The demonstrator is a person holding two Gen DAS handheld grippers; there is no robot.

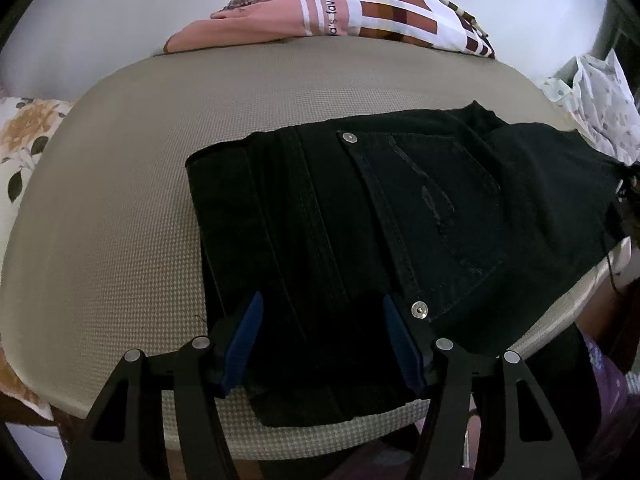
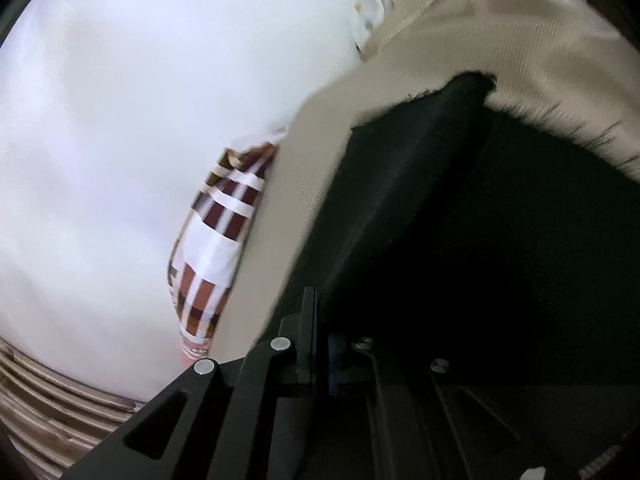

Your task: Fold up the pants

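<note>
Black denim pants (image 1: 400, 208) lie folded on a beige textured cushion (image 1: 120, 200), back pocket and two metal rivets facing up. My left gripper (image 1: 322, 336) is open, its blue-padded fingers (image 1: 244, 340) spread just above the pants' near edge, holding nothing. In the right wrist view the pants (image 2: 460, 240) fill the lower right, with a frayed hem at the top. My right gripper (image 2: 322, 344) has its fingers close together with black cloth against them; the view is tilted and blurred.
A pink, white and brown patterned cloth (image 1: 340, 8) lies at the cushion's far edge and shows in the right wrist view (image 2: 216, 248). A floral cloth (image 1: 24, 140) is at the left, a dotted white cloth (image 1: 600, 108) at the right. A white wall (image 2: 140, 120) stands behind.
</note>
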